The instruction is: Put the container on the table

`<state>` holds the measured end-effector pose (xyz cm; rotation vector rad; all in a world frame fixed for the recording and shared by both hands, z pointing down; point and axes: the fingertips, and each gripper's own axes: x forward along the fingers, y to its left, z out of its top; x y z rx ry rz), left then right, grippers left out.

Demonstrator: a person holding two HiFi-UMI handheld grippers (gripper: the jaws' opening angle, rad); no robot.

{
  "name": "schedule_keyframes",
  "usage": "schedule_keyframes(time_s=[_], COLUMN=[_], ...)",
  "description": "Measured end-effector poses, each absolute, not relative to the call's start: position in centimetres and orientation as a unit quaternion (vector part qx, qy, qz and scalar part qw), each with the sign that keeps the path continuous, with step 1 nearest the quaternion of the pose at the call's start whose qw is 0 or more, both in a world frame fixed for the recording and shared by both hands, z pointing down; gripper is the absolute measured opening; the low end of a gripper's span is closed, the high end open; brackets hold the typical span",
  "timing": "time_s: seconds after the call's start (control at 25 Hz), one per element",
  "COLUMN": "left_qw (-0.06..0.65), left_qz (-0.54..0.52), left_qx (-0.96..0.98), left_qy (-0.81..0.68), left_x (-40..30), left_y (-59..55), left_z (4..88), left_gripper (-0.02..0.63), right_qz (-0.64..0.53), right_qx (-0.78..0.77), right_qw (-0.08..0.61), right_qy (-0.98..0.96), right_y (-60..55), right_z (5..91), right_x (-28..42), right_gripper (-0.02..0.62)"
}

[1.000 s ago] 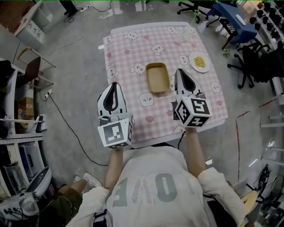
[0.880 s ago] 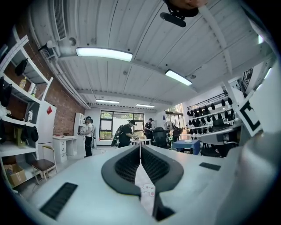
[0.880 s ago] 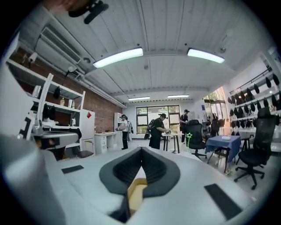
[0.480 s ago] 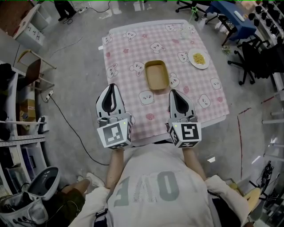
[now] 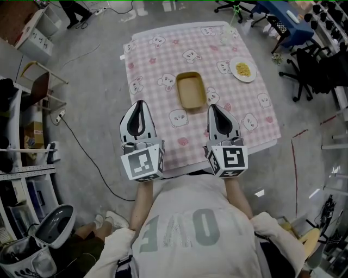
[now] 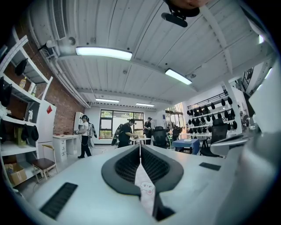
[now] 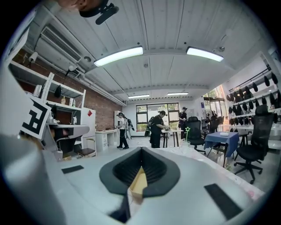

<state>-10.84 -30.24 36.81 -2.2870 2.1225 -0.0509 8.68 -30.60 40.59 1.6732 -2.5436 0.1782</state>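
A tan rectangular container [image 5: 191, 91] stands open and upright in the middle of the table [image 5: 157, 59], on its pink checked cloth with bear prints. My right gripper [image 5: 213, 107] is shut and empty, a short way to the near right of the container and apart from it. My left gripper [image 5: 140, 103] is shut and empty over the table's near left edge. Both point level across the table. In the right gripper view a strip of the container [image 7: 137, 183] shows below the closed jaws. In the left gripper view only the cloth [image 6: 143, 184] shows there.
A white plate of yellow food [image 5: 243, 69] lies at the table's right side, and a clear cup [image 5: 228, 38] stands near the far right corner. Office chairs [image 5: 312, 70] and a blue table [image 5: 285, 16] stand to the right. A cable [image 5: 81, 152] and shelves [image 5: 22, 157] are on the left.
My right gripper has drawn back from beside the container toward the table's near edge, still shut. The left gripper and the container have not moved.
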Motion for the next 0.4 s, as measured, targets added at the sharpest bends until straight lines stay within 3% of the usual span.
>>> schedule_keyframes(time_s=[0.4], left_qw=[0.002], left_qz=[-0.021], left_qx=[-0.729], left_qy=[0.684], left_x=[-10.81], left_y=[-30.08], left_z=[37.52], left_gripper=[0.029], right_qz=[0.073], right_qx=[0.542], right_qw=[0.045], right_qy=[-0.836], right_y=[-30.48], right_z=[41.2], right_x=[8.94], right_gripper=[0.029])
